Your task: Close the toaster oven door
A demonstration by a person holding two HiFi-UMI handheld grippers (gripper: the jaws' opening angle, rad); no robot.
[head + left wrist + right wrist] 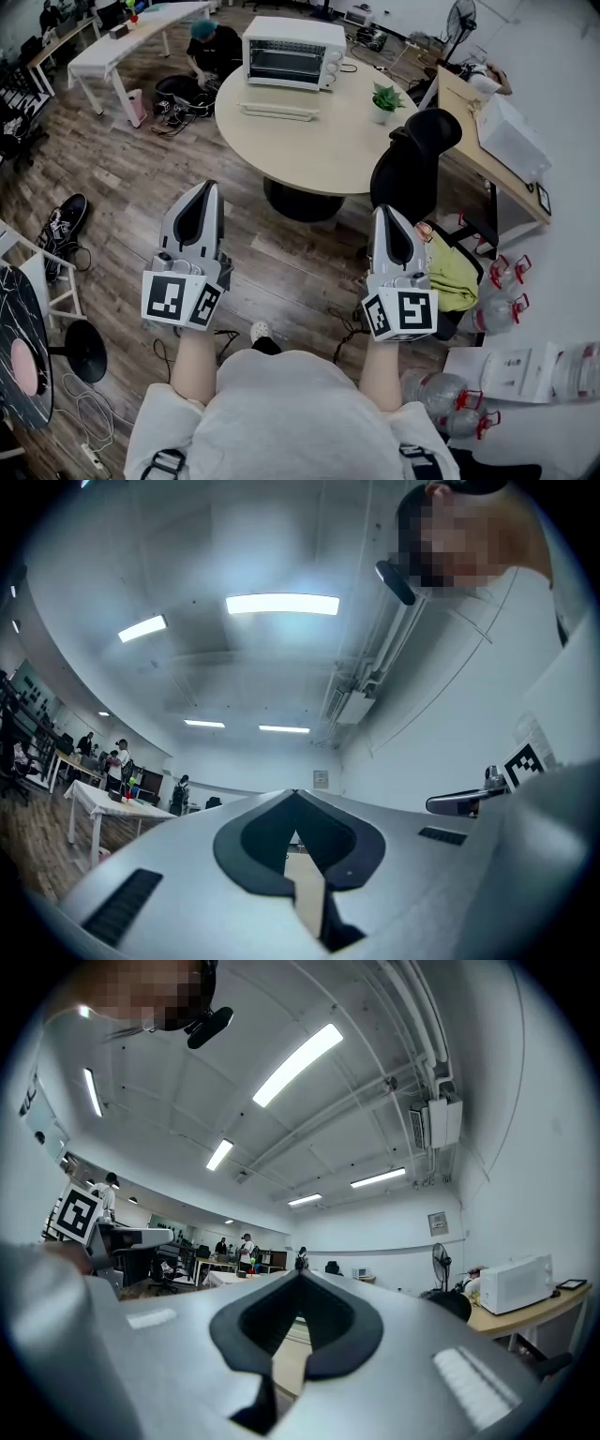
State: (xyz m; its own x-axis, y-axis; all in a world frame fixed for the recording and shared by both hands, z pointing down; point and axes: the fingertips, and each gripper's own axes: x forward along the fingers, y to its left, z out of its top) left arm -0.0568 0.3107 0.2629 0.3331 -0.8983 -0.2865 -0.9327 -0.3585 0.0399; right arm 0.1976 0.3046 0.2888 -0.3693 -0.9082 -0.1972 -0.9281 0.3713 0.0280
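Note:
A white toaster oven stands at the far side of the round beige table. Its door appears folded down flat, the white handle bar lying toward me. Both grippers hang over the wooden floor, well short of the table's near edge. My left gripper and my right gripper are both shut and hold nothing. In the left gripper view the jaws of the left gripper meet at the tip and aim slightly upward at the ceiling. The right gripper shows the same in its own view.
A black office chair stands at the table's right side, between my right gripper and the oven. A small potted plant sits on the table. A person in a teal cap crouches behind it. Water bottles lie on the right.

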